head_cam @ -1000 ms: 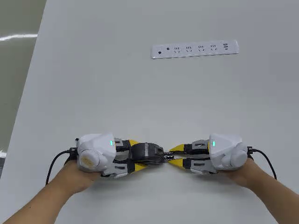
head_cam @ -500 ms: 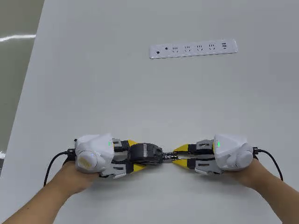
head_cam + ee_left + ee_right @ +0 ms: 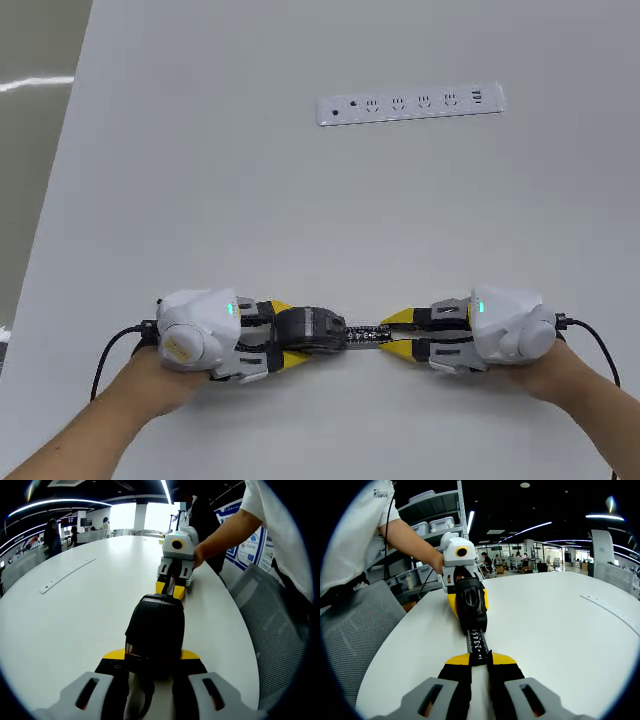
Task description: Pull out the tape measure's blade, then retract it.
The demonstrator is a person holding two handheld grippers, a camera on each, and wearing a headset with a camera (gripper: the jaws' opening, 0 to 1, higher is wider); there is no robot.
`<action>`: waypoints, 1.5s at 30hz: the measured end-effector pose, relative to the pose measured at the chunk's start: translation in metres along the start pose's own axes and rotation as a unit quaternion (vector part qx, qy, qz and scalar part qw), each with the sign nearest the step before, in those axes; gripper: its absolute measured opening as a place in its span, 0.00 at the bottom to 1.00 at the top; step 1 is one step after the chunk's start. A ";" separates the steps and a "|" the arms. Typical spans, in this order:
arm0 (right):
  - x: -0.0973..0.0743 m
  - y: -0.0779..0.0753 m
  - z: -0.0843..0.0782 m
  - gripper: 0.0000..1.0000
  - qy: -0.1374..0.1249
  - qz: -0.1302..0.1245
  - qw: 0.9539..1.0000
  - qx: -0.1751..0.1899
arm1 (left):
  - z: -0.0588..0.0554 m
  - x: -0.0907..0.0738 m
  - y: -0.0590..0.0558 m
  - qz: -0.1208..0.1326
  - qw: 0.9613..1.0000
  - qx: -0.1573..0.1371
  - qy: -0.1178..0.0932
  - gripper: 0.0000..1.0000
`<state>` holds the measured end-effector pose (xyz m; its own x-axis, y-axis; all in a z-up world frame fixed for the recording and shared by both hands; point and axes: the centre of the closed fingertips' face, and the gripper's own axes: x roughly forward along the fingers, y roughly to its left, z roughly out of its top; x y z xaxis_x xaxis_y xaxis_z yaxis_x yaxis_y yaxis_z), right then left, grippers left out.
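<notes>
On a wide white workbench [image 3: 300, 200] in an open-plan hall lit by ceiling strip lights, a person holds two grippers tip to tip near the bench's front edge. The left gripper [image 3: 291, 333] has its yellow-tipped jaws clamped on either side of the black tape measure [image 3: 312, 327], which lies on the surface. The right gripper [image 3: 397, 333] has its jaws nearly closed, pinching the end of the blade [image 3: 364, 334]. A short numbered length of blade spans the gap between the case and those jaws. A white power strip [image 3: 410, 104] lies well apart, toward the far side of the bench. Behind the left gripper, in the right gripper view, shelves carry pale storage bins [image 3: 432, 525]; what they hold cannot be made out. A grey mesh chair [image 3: 360, 625] stands beside the bench. The blade's hook is hidden between the right jaws, and distant figures [image 3: 52, 536] at the hall's far end are too small to describe.
</notes>
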<state>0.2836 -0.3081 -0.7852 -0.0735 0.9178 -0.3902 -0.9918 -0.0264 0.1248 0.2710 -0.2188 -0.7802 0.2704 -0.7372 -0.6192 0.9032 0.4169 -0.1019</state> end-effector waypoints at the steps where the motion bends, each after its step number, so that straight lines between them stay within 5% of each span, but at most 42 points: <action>1: -0.001 0.000 0.000 0.11 0.000 0.000 1.000 0.000 | 0.000 0.000 0.000 0.000 1.000 0.000 0.000 0.29; 45: -0.054 -0.006 -0.019 0.10 0.000 -0.017 0.999 0.027 | 0.001 0.000 0.000 0.002 1.000 0.002 0.003 0.29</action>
<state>0.2912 -0.3652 -0.7826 -0.0390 0.9179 -0.3948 -0.9866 0.0272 0.1606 0.2715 -0.2190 -0.7798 0.2727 -0.7325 -0.6238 0.9030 0.4185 -0.0967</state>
